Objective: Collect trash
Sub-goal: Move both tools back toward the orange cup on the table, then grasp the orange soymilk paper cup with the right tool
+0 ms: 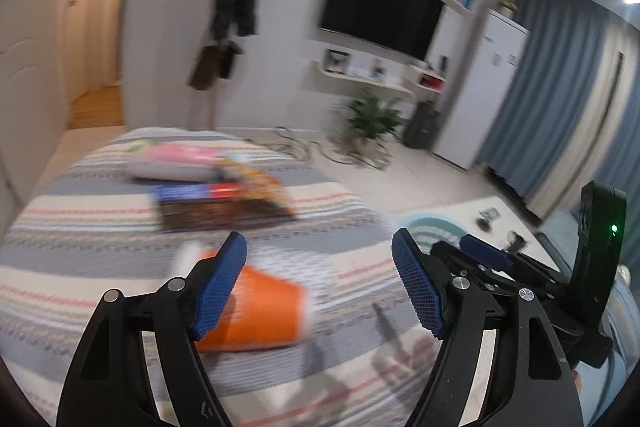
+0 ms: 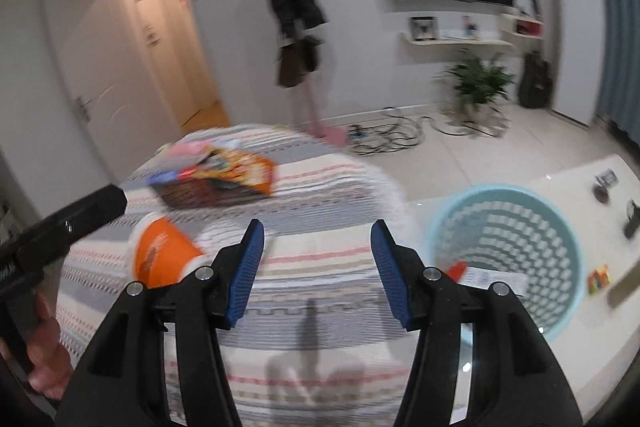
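Note:
An orange paper cup (image 1: 264, 311) lies on its side on the striped bedspread (image 1: 100, 227), partly behind my left gripper's left finger. My left gripper (image 1: 320, 283) is open and empty just above the cup. The cup also shows in the right wrist view (image 2: 160, 255), to the left of my right gripper (image 2: 316, 271), which is open and empty over the bed. Snack wrappers (image 1: 224, 199) lie further back on the bed; they also show in the right wrist view (image 2: 216, 179). A light blue basket (image 2: 508, 255) stands to the right of the bed with some trash inside.
A folded pink cloth (image 1: 176, 163) lies behind the wrappers. A low white table (image 2: 592, 211) beside the basket holds small items. Cables (image 2: 392, 135) and a potted plant (image 2: 480, 83) are on the tiled floor beyond the bed.

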A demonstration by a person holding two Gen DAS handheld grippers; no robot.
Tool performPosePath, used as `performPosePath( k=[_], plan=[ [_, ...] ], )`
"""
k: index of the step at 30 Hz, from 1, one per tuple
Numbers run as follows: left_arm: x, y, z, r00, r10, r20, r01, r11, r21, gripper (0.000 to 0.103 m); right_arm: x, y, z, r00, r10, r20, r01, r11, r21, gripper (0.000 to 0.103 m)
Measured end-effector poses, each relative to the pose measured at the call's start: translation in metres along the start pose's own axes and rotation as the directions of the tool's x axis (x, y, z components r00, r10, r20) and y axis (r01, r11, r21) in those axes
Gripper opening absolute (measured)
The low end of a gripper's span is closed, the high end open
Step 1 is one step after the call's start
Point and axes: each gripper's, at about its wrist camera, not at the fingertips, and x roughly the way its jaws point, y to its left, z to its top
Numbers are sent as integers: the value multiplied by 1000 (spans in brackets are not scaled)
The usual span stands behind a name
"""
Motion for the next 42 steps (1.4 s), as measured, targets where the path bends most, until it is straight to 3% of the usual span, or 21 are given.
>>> performPosePath(
  k=[3,9,15,22,28,29,30,31,33,42],
  plan=[
    [-16,38,-12,996,83,17,-82,996,-36,78,18,34,-5,998,52,-27,-53,997,-59,52],
    [-18,100,-27,987,158,-33,-162,978,-130,78,58,73,-12,989,119,-90,-127,988,-87,52],
    [-6,135,-42,983,167,-80,-180,964,-194,78,79,86,-17,974,172,-149,-186,979,-79,52],
    [0,140,-45,983,158,-92,-175,960,-217,77,74,94,-24,945,231,-232,-259,961,-96,52],
    [-6,147,-44,985,159,-72,-172,957,-233,77,57,115,-41,873,341,-348,-412,898,-156,52],
    [-8,149,-44,985,160,-69,-172,956,-237,77,53,120,-43,872,346,-346,-423,889,-177,52],
    [-9,151,-43,985,161,-66,-172,954,-244,77,50,124,-44,878,339,-338,-419,887,-197,58],
    [-10,151,-43,985,160,-65,-171,954,-246,77,50,128,-43,886,326,-329,-406,889,-211,70],
    [-11,153,-42,985,162,-65,-173,953,-247,77,53,136,-42,895,310,-322,-390,892,-227,79],
    [-7,151,-29,986,156,-66,-166,965,-205,77,104,159,-37,874,276,-400,-377,904,-200,80]
  ],
)
